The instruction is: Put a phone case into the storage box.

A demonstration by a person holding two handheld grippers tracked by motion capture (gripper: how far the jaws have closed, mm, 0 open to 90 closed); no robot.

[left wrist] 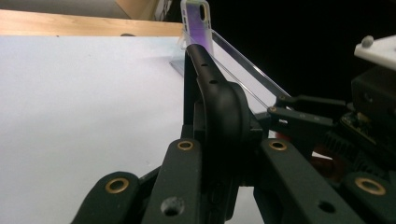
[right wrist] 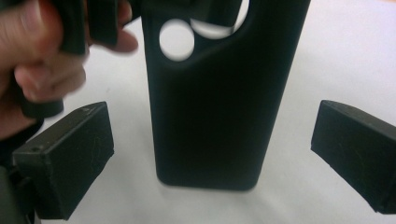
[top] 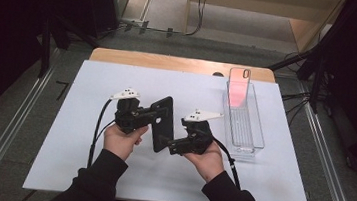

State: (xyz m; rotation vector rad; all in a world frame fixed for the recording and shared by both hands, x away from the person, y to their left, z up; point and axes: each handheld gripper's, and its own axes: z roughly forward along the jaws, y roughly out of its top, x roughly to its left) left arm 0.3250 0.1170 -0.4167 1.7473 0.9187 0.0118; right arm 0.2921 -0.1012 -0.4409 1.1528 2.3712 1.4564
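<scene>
nearest the person, a black phone case is held up over the white tabletop between the two hands. the left tongs are clamped tight on the case's upper edge by the camera cutout; in the left gripper view the case is seen edge-on, pinched between the jaws. the right tongs are kept wide open at the case's lower end; in the right gripper view the case is seen standing between the two pads with bare tabletop showing on both sides, so nothing is gripped by them. farther off, to the right, a clear plastic tray is set on the tabletop, well apart from the case. a see-through phone case with a pink tint is propped upright in the tray's far end.
</scene>
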